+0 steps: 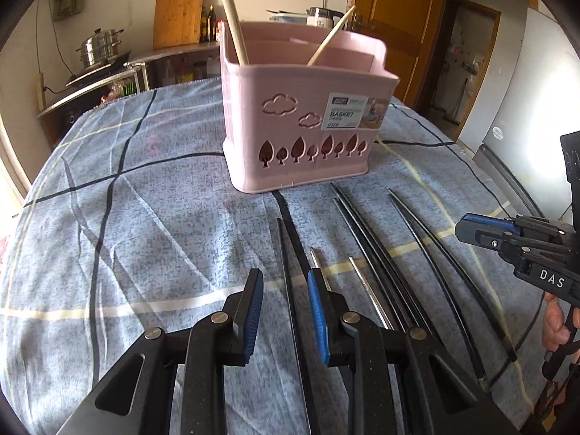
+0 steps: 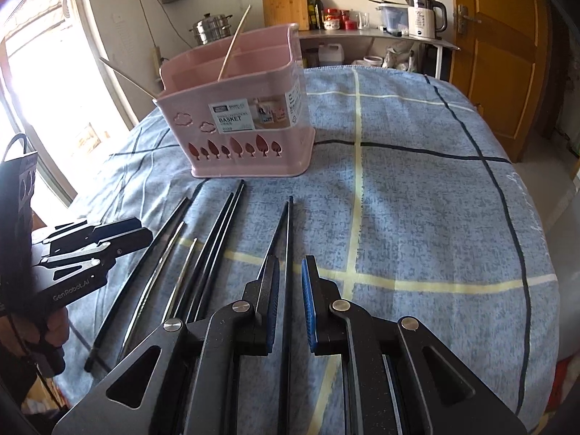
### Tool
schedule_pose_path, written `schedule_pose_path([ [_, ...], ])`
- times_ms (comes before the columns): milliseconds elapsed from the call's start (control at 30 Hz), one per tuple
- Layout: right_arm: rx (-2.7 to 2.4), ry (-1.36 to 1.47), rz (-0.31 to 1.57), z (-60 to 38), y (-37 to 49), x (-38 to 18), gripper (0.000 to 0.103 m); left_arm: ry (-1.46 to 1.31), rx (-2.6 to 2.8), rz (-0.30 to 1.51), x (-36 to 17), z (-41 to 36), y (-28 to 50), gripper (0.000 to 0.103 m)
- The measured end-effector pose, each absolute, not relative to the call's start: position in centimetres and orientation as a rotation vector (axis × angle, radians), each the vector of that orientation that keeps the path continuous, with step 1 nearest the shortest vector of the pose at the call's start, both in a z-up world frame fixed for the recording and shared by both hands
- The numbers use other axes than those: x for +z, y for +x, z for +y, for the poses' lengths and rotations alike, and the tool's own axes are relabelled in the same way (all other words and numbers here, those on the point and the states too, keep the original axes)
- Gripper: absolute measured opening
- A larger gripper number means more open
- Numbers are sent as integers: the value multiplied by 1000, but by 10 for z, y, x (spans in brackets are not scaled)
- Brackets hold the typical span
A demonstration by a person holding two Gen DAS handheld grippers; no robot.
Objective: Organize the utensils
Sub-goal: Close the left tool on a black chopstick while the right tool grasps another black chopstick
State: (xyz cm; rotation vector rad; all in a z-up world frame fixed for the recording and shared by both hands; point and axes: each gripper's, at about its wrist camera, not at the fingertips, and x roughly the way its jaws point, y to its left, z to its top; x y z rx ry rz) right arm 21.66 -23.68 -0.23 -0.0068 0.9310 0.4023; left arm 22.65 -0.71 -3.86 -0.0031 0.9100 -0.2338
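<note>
Black chopsticks [image 2: 214, 253] are lying mid-tablecloth [image 2: 417, 217], long axes pointing toward the pink basket [image 2: 235, 123]. Left gripper [image 1: 284, 311] and right gripper [image 2: 290, 301] are hovering released, seemingly untouching.

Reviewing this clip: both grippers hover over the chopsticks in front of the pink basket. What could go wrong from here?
1. The black chopsticks and thin metal chopsticks lie close together on the blue checked cloth, so the open left gripper may pinch two at once.
2. The pink plastic basket looks light; the leaning wooden chopsticks could get bumped.
</note>
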Motion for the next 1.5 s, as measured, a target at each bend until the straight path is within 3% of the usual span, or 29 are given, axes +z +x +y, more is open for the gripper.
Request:
schedule_pose_path([
  [733, 385, -65, 1018, -214, 266, -25, 12, 92, -179, 936, -51, -25, 265, 25],
  [767, 383, -68, 1020, -213, 268, -25, 12, 94, -180, 937, -51, -25, 266, 24],
  [833, 377, -70, 1024, -212, 271, -25, 9, 97, -169, 936, -50, -24, 266, 11],
  [900, 373, -70, 1026, -212, 271, -25, 5, 98, -154, 939, -50, -23, 268, 6],
  [1067, 377, -19, 1040, -218, 275, -24, 5, 20, -153, 955, -47, -14, 271, 4],
  [1500, 376, 34, 881, -238, 250, 45, 5, -27, -180, 823, 25, -1, 249, 4],
])
